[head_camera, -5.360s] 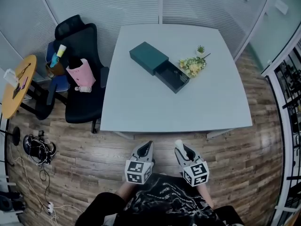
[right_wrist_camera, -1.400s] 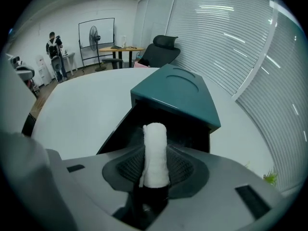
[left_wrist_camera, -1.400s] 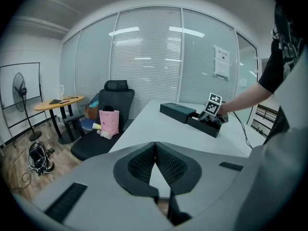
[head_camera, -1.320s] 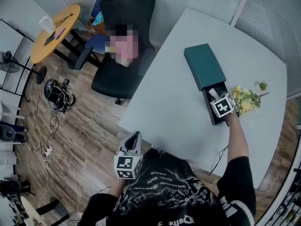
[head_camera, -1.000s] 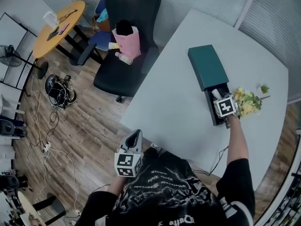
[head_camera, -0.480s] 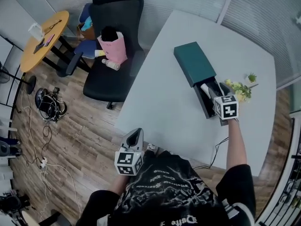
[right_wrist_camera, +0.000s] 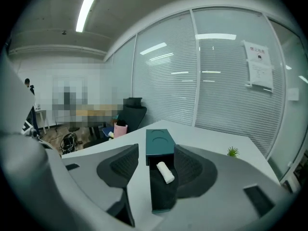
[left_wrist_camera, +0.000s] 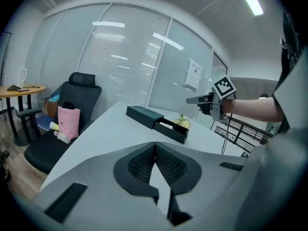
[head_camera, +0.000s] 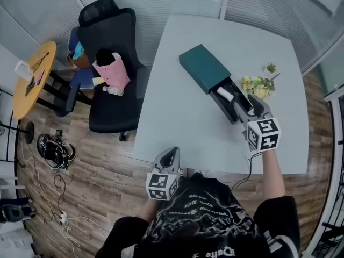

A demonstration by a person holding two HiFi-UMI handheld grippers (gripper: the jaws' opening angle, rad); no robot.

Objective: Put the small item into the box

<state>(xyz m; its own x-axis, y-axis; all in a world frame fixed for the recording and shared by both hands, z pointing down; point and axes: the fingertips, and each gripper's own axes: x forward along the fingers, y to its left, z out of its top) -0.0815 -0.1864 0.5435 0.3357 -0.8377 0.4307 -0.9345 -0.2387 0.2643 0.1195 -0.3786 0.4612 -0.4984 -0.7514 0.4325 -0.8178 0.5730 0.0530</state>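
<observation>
A dark teal box (head_camera: 203,69) lies on the white table (head_camera: 183,128) with its black drawer (head_camera: 232,102) pulled out toward me. A small white roll (head_camera: 224,94) rests inside the drawer. My right gripper (head_camera: 246,107) hovers at the drawer's near end, open and holding nothing. In the right gripper view the box (right_wrist_camera: 160,143) and the white roll (right_wrist_camera: 165,171) show between the spread fingers (right_wrist_camera: 122,165), untouched. My left gripper (head_camera: 170,156) stays low by my body off the table's near edge, and the left gripper view shows its pads (left_wrist_camera: 144,160) pressed together, empty.
Yellow flowers (head_camera: 257,85) and a tiny potted plant (head_camera: 271,67) lie just right of the drawer. A black office chair (head_camera: 110,63) with a pink bag (head_camera: 110,71) stands left of the table. A round yellow side table (head_camera: 29,79) and floor cables (head_camera: 54,149) are farther left.
My right gripper has drawn back out of the drawer toward me, jaws spread, leaving the white roll inside. The head view has swung. The left gripper has stayed put.
</observation>
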